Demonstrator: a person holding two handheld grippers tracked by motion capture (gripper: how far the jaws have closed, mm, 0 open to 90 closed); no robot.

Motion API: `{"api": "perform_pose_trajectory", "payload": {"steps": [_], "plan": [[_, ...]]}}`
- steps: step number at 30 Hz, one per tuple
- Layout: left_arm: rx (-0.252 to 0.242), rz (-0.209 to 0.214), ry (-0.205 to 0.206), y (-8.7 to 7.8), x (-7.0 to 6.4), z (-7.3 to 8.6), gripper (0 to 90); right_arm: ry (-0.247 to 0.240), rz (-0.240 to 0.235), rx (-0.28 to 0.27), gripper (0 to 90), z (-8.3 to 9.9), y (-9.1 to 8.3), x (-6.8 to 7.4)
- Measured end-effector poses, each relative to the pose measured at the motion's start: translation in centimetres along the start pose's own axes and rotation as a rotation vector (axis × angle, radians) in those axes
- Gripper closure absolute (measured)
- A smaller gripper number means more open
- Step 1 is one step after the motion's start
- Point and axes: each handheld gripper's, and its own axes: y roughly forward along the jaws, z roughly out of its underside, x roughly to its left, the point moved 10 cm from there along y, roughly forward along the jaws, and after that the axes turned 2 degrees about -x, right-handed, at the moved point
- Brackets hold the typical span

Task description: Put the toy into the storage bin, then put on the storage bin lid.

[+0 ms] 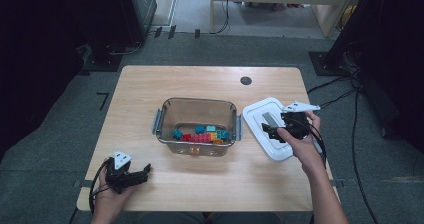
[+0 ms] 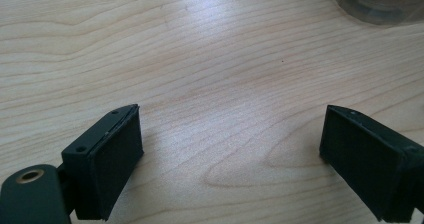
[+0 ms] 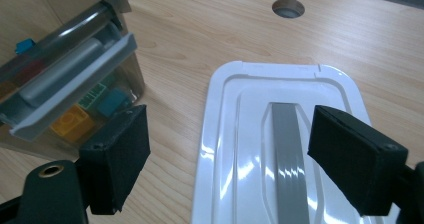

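Wood: the pale table (image 1: 210, 184) carries everything; a round cable hole (image 1: 245, 80) sits toward 12 o'clock of the top, seen again at the top of the right gripper view.
Lid: a white plastic lid (image 1: 270, 129) with a grey strip handle (image 3: 290, 154) lies flat at 3 o'clock of the container, just beside it and apart from it; in the right gripper view its near end is cut off by the bottom edge.
Right gripper: the right gripper (image 1: 274, 132) hovers over the lid, jaws spread wide with the grey handle between them in its own view (image 3: 250, 159); whether the pads touch the lid cannot be told. The hand covers much of its body in the high view.
Container: a clear smoky container (image 1: 197, 126) stands at the table's centre with grey latches at its 9 and 3 o'clock ends; the right gripper view cuts it off at the left edge.
Blocks: small coloured blocks (image 1: 202, 135), teal, red and orange, lie along the container's 6 o'clock wall; their count is hard to make out through the tinted wall.
Left gripper: the left gripper (image 1: 142, 173) rests at 7 o'clock of the container, well apart from it, jaws wide apart over bare wood with nothing between them (image 2: 230, 154). A blurred curve of the container shows at 1 o'clock of its view.
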Motion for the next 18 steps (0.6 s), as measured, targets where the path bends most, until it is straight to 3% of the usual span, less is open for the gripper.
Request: {"api": "perform_pose_trajectory", "payload": {"steps": [18], "plan": [[-0.001, 0.0, -0.002, 0.0, 0.0, 0.0, 10.0, 0.038, 0.034, 0.024, 18.0, 1.5, 0.9, -2.4]]}}
